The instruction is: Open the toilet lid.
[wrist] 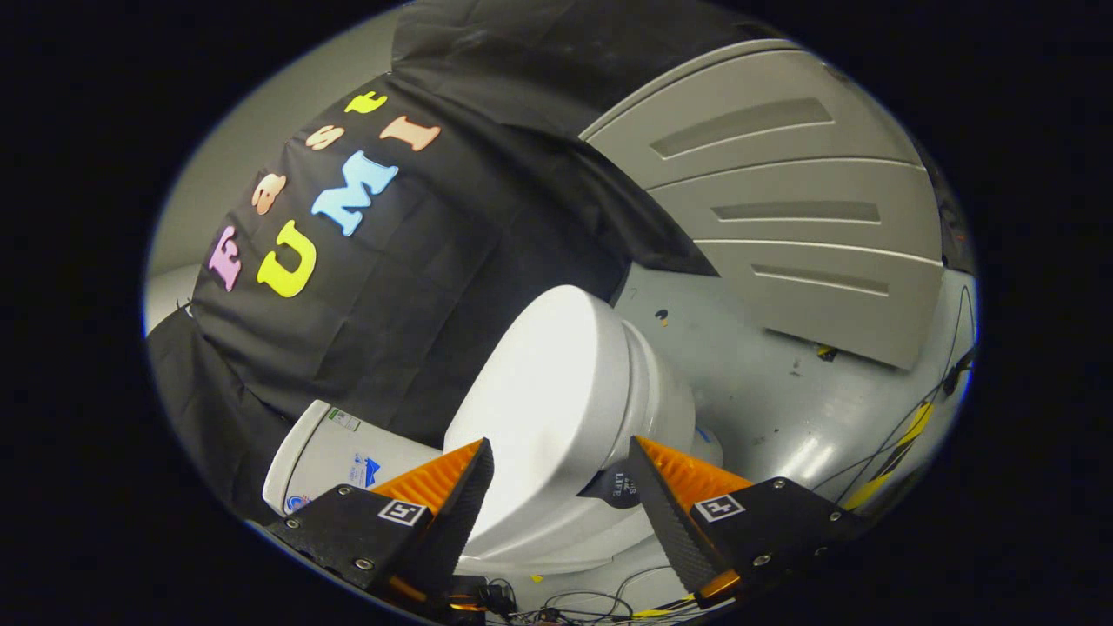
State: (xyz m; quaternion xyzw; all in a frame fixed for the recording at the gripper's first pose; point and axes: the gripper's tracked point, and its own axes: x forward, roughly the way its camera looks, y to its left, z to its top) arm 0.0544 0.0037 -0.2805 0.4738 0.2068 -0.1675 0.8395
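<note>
The gripper [561,452] stands wide open, gripping nothing. Between and just beyond its fingers lies the closed lid [556,391]. A dark sticker [619,489] beside it reads "LIFE". The tank [335,456] carries small, unreadable labels.

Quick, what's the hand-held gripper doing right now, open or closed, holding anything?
Hand-held gripper: open, holding nothing; fingers spread either side of the closed toilet lid, not pressing on it.
</note>
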